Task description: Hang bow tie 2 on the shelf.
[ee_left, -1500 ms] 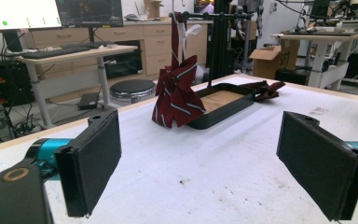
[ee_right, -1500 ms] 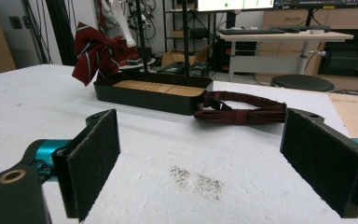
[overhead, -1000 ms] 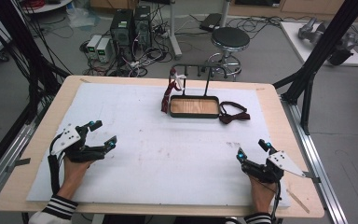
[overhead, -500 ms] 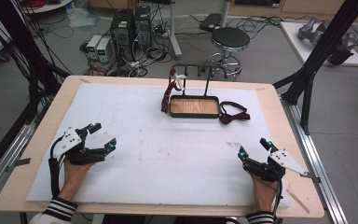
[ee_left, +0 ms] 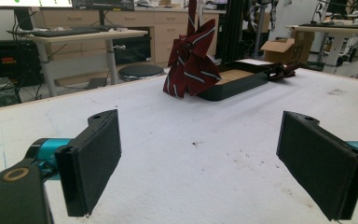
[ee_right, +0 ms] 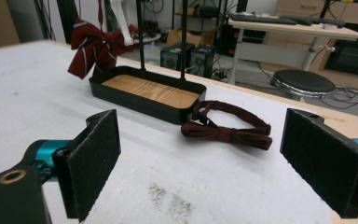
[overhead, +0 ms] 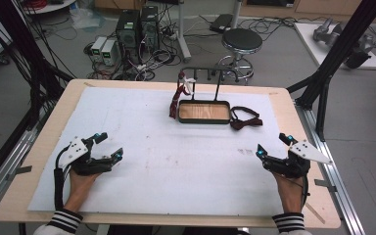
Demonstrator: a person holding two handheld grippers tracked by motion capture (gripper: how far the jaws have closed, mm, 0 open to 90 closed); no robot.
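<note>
A wooden tabletop [overhead: 293, 105] carries a white sheet [overhead: 176, 161] that covers most of it. Near the far edge, about midway along it, stands a black tray [overhead: 203, 120] with a wood-coloured floor, and a thin black rack [overhead: 210, 73] rises from its far side. A dark red striped bow tie [ee_left: 191, 60] hangs from the rack at the tray's left end, its lower part reaching down beside the tray wall. A second dark red bow tie [ee_right: 226, 128] lies flat on the sheet, just beside the tray's right end, its strap looped behind it.

The left gripper [overhead: 108, 147] sits near the front left corner, held in the person's left hand [overhead: 81, 183], jaws spread wide with nothing between them, pointing across the sheet toward the tray, well apart from it. The right gripper [overhead: 273, 146] sits near the front right corner in the right hand [overhead: 289, 188], jaws likewise wide and empty; the flat bow tie lies ahead of it, between its jaws in the right gripper view but well apart.
</note>
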